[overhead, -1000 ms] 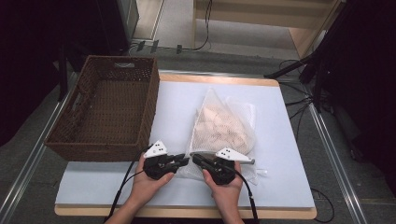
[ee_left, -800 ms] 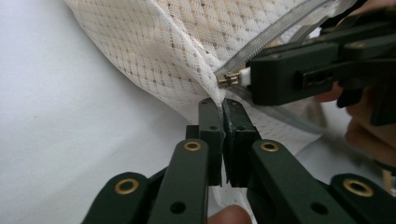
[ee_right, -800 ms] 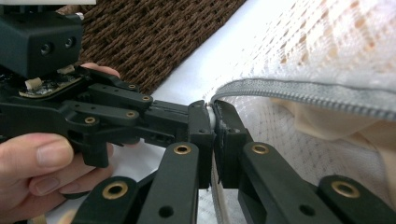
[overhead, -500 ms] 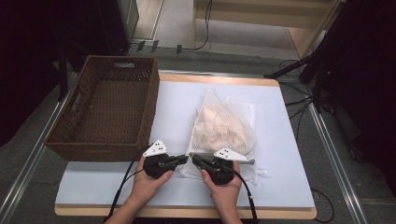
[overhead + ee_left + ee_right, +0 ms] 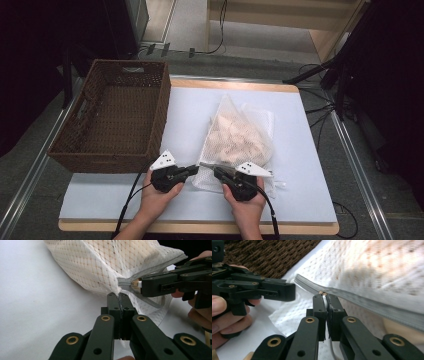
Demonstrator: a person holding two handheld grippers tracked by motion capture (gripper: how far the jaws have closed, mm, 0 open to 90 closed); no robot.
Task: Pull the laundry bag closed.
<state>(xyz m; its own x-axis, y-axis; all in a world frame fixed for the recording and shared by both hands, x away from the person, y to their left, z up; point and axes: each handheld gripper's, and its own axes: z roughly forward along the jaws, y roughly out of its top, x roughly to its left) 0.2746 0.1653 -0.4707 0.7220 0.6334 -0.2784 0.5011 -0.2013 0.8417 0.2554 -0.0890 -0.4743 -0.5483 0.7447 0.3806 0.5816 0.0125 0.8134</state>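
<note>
A white mesh laundry bag (image 5: 239,140) with pale contents lies on the white table (image 5: 310,200), right of centre, its zippered edge towards the near side. A brown wicker basket (image 5: 115,117) stands at the table's left, just beside the bag. The left gripper (image 5: 192,170) sits at the bag's near-left corner; its jaws have just been closing and now stand fully together, pinching the mesh fabric beside the grey zipper (image 5: 150,271). The right gripper (image 5: 216,171) meets it from the right, jaws pressed together on the small white zipper pull (image 5: 325,301) with its brass tip. The two gripper tips lie just beside each other at the zipper's end.
</note>
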